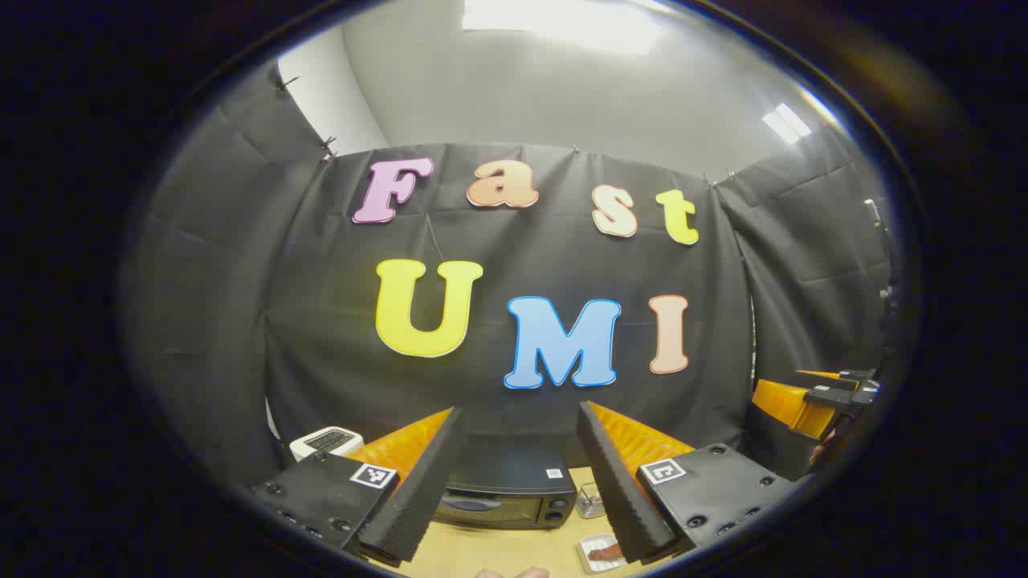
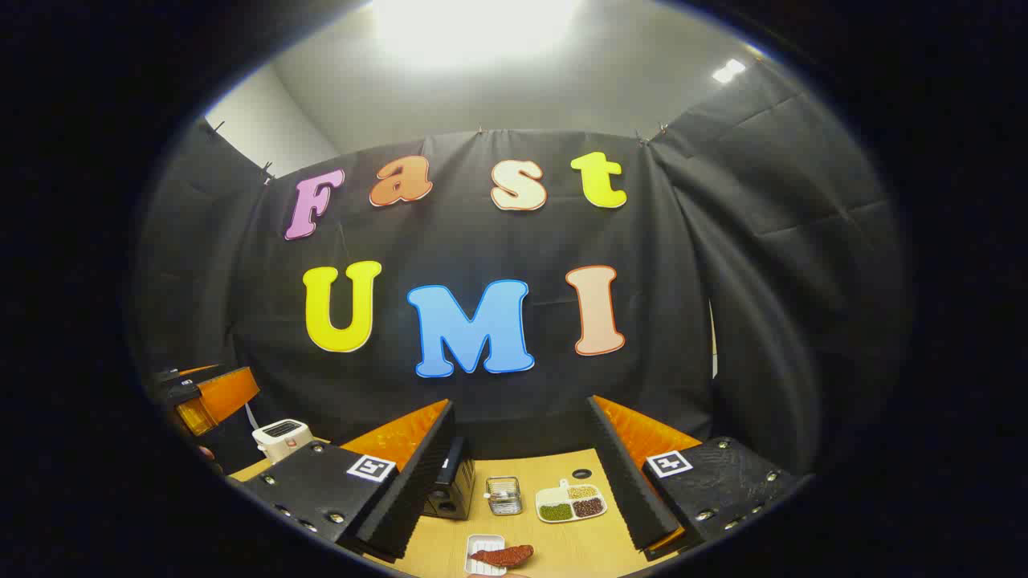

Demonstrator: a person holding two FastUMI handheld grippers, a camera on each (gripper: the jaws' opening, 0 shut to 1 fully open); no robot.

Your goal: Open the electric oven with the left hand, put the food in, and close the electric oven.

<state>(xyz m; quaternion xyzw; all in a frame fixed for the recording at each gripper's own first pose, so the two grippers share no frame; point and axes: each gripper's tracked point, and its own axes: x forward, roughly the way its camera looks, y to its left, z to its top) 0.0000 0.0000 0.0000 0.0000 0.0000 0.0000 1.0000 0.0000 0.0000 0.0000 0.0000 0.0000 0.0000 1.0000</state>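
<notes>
On the worktop (image 2: 562, 538) the oven (image 1: 506, 490) stands at the back, close to the booth wall. A toaster (image 1: 325, 441) sits to its left. Just right of the oven is a small wire basket (image 2: 503, 494), and right of that a divided dish (image 2: 571, 502) with grains in its compartments. Nearer the front, before the basket, a tray (image 2: 484, 554) carries the food (image 2: 502, 555).

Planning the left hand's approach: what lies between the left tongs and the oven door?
Only bare wooden table, in the left gripper view. The open left tongs frame the closed oven.
</notes>
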